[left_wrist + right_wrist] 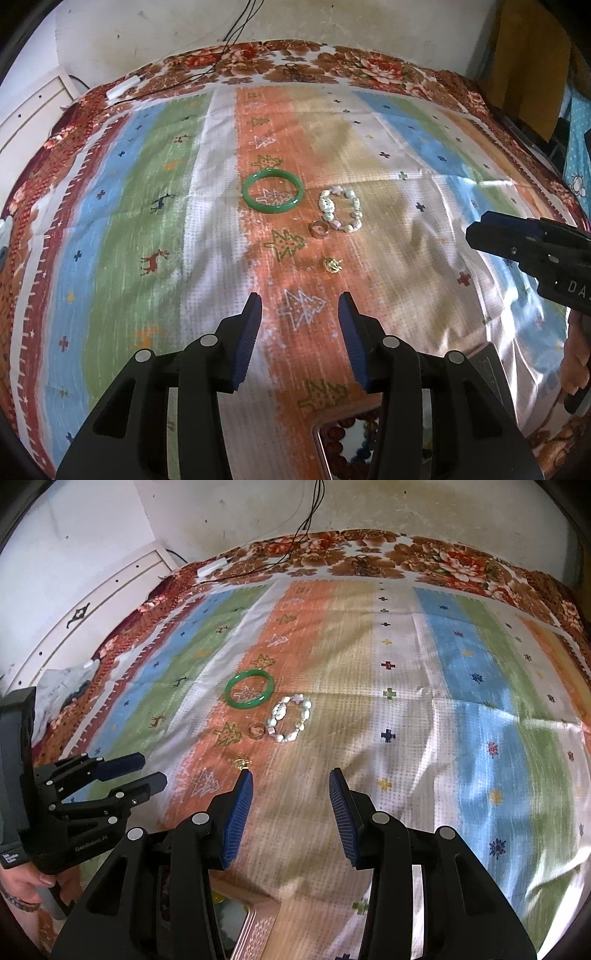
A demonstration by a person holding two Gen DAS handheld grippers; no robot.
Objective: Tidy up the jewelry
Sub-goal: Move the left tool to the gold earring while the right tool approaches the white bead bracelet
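Now both hand-held grippers part-open: left (300, 306), right (291, 782), holding nothing.

"GenRobot.AI" on left gripper (147, 771) body; "DA" on right gripper (480, 232).

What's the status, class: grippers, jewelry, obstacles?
Both hand-held grippers, left and right, open, empty. Bangle, bracelet, ring, charm lie untouched on cloth. Path clear.

In the left wrist view, a bangle (273, 192) lies on the cloth (388, 177) at centre frame. Just right of it sits a beaded bracelet (340, 208); a ring (318, 229) touches the bracelet's lower left. Below them lies a small pendant (331, 264). A box (345, 443) sits at the bottom edge.
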